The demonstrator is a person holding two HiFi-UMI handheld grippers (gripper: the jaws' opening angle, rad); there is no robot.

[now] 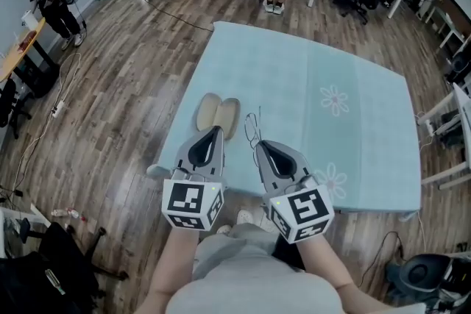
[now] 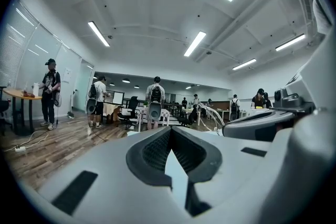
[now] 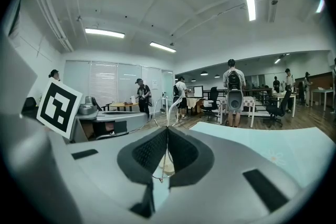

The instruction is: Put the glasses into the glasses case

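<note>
1. Grippers. Nearest the person, both grippers are held side by side above the near edge of the surface.
- The left gripper (image 1: 218,130) has its jaws together with nothing between them.
- The right gripper (image 1: 259,145) has its jaws pinched on a thin wire part of the glasses (image 1: 252,127). The glasses are carried in the air, clear of the surface.

2. Step in hand. This is judged to be the carry toward the case. Insertion is not yet done.

3. Glasses. The frame projects beyond the right gripper's tips and rises above them. Its long axis appears to run roughly along the gripper, away from the person. Which way the lenses face cannot be resolved.

4. Case. Just beyond the left gripper's tips lies the case (image 1: 217,115), open. Its two halves sit side by side, each with its long axis running away from the person. It rests on the light-blue surface (image 1: 353,129), near the front left corner.

5. Next move. This likely calls for shifting the glasses leftward over one half, matching the two long axes, lowering, then releasing. The left gripper is placed to steady the case.
</note>
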